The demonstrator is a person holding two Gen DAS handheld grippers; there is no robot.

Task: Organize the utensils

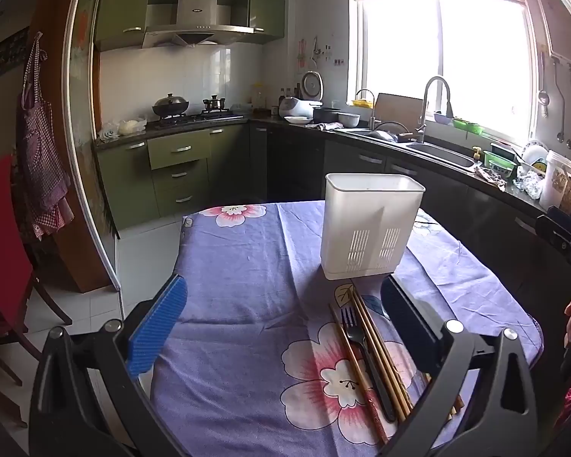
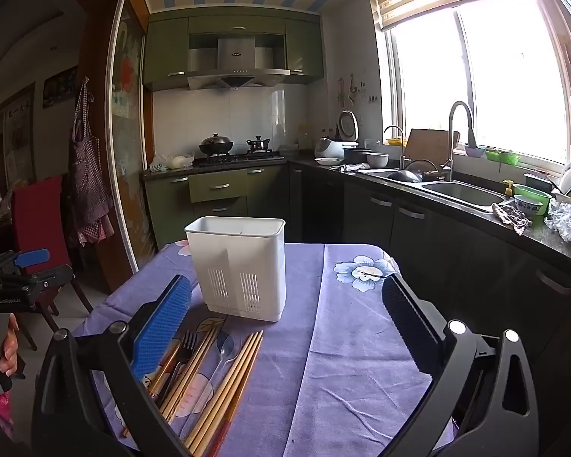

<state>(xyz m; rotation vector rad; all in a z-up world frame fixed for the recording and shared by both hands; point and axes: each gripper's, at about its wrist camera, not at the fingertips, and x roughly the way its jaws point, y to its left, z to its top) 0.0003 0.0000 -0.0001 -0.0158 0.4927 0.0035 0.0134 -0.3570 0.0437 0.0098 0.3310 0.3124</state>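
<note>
A white holder (image 1: 373, 228) stands upright on a table covered with a purple flowered cloth (image 1: 240, 266), its slotted face toward both cameras; nothing shows above its rim. In the left wrist view it sits at about 12 o'clock, just right of centre. The utensils lie on the cloth at about 5 o'clock from it, near its base but apart from it: a black fork (image 1: 358, 342) with tines toward the holder, and chopsticks (image 1: 377, 346) on both sides of it, roughly parallel.

The left gripper (image 1: 285, 327) is released, jaws spread wide, nothing between the pads. Its blue pad (image 1: 158, 327) is at 8 o'clock in that view and its dark pad at 4 o'clock, above the chopsticks.

In the right wrist view the holder (image 2: 243, 266) stands at 11 o'clock. The fork (image 2: 182, 354), a clear spoon (image 2: 224, 346) and chopsticks (image 2: 228, 381) lie at 7 o'clock, partly hidden behind the blue pad. The right gripper (image 2: 285, 327) is also released and wide, over bare cloth (image 2: 361, 361). At 9 o'clock there, a hand (image 2: 7, 350) grips the other gripper's handle
</note>
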